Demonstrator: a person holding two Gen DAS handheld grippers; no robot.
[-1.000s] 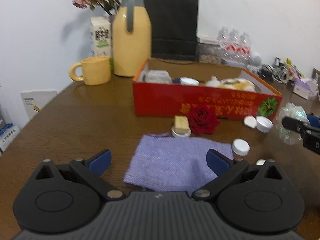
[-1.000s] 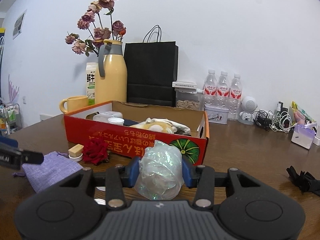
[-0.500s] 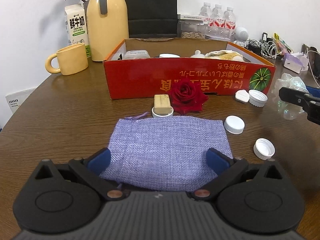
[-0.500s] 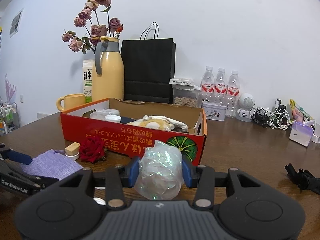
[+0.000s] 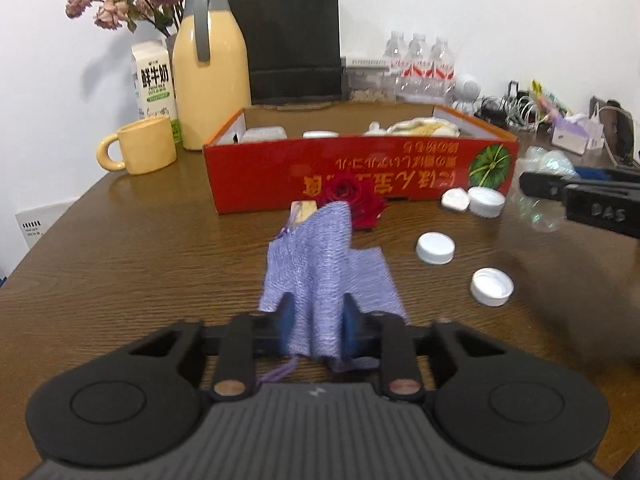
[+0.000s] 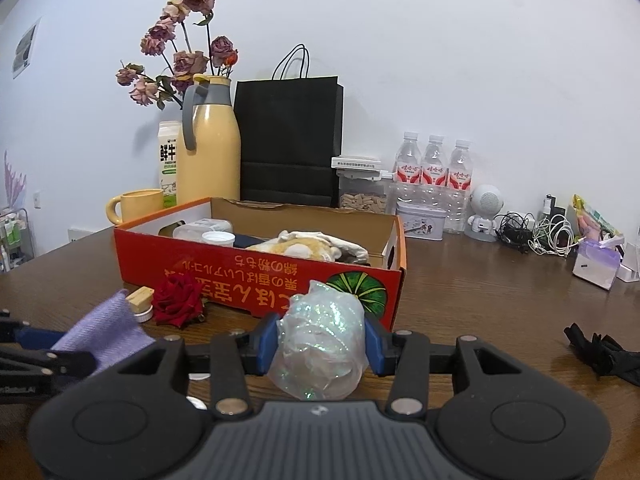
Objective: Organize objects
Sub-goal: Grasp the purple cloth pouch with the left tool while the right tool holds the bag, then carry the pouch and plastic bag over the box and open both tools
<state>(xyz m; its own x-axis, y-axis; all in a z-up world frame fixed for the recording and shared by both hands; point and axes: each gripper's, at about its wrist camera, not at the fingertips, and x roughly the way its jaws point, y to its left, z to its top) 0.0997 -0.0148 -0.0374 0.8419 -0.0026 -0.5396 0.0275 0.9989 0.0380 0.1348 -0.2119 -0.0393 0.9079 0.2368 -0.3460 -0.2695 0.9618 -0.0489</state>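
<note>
A purple cloth pouch [image 5: 316, 256] lies on the brown table, its near end bunched up between the blue pads of my left gripper [image 5: 316, 320]. The jaws are closing and the pads press the cloth. My right gripper [image 6: 320, 344] is shut on a crumpled clear plastic wrap [image 6: 320, 320], held just in front of the red cardboard box [image 6: 256, 268]. From the left wrist view that gripper [image 5: 560, 190] juts in at the right edge. A red rose [image 5: 352, 196] and a cork stopper [image 5: 306, 208] lie against the box's front wall.
Several white caps [image 5: 435, 247] are scattered right of the pouch. A yellow mug [image 5: 140, 150], yellow flask [image 5: 208, 68], milk carton, black bag [image 6: 288, 140] and water bottles [image 6: 432, 168] stand behind the box. Cables and a black item [image 6: 608, 356] lie at the right.
My left gripper moved forward and down over the pouch and its wide-open jaws have closed, bunching the flat cloth into a ridge. The right gripper holds still with the plastic.
</note>
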